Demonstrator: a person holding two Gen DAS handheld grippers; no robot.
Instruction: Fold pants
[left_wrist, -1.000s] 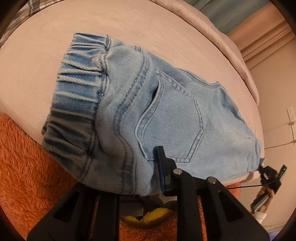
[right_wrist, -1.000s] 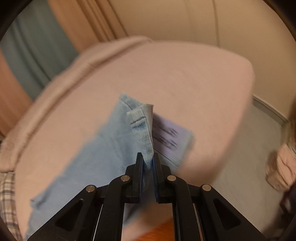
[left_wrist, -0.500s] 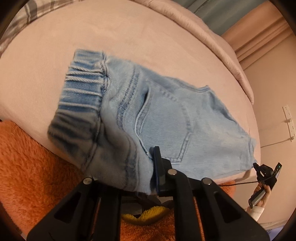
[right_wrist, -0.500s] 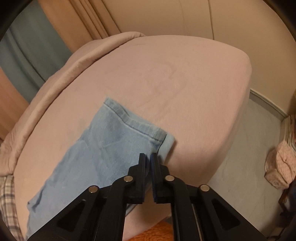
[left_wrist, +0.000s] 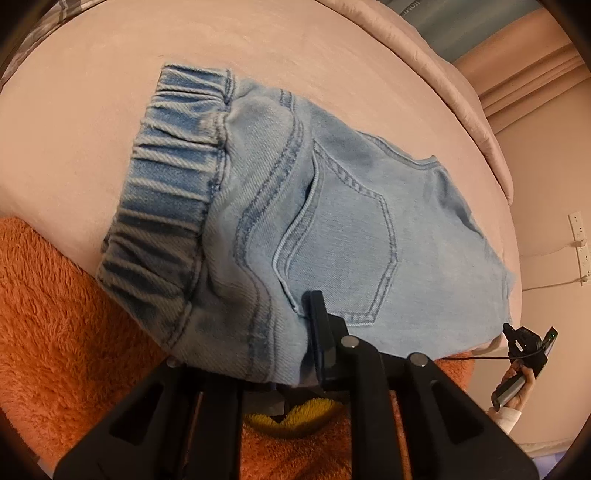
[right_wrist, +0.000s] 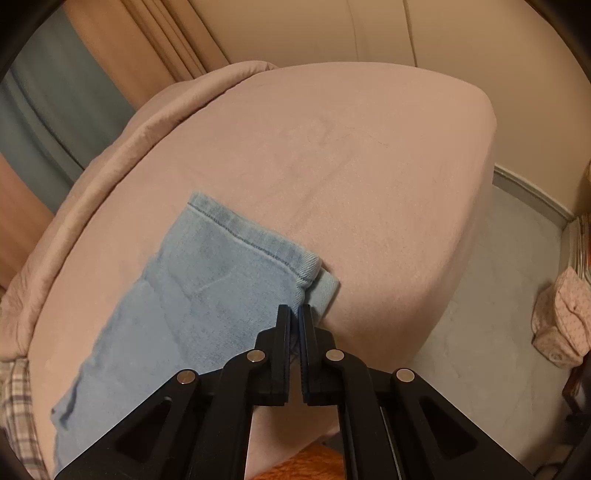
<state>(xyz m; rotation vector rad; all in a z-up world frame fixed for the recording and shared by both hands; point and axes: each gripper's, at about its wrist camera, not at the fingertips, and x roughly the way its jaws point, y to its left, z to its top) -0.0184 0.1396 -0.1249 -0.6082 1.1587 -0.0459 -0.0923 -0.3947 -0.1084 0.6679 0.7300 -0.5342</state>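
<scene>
Light-blue denim pants (left_wrist: 332, 221) lie on the pink bed sheet (left_wrist: 92, 110), elastic waistband (left_wrist: 173, 177) to the left and back pocket up. My left gripper (left_wrist: 293, 317) sits at their near edge. Denim is between its jaws and drapes over the left finger, hiding it, and the jaws are opening slightly. In the right wrist view the leg (right_wrist: 192, 302) lies flat on the sheet (right_wrist: 369, 166). There my right gripper (right_wrist: 294, 314) is shut on the near corner of the hem (right_wrist: 255, 240). It also shows small in the left wrist view as my right gripper (left_wrist: 526, 343), held by a hand.
An orange fluffy fabric (left_wrist: 55, 332) with a yellow patch (left_wrist: 295, 417) lies at the near bed edge. A rolled pink duvet (right_wrist: 92, 166) lines the far side, with curtains (right_wrist: 55, 92) behind. To the right is floor (right_wrist: 498, 295) and a pink bundle (right_wrist: 561, 317). Plaid cloth (right_wrist: 14, 398) shows at the left.
The hem corner stood folded up in my right gripper; it has come down and the leg now lies flat on the sheet. The waistband end has barely shifted.
</scene>
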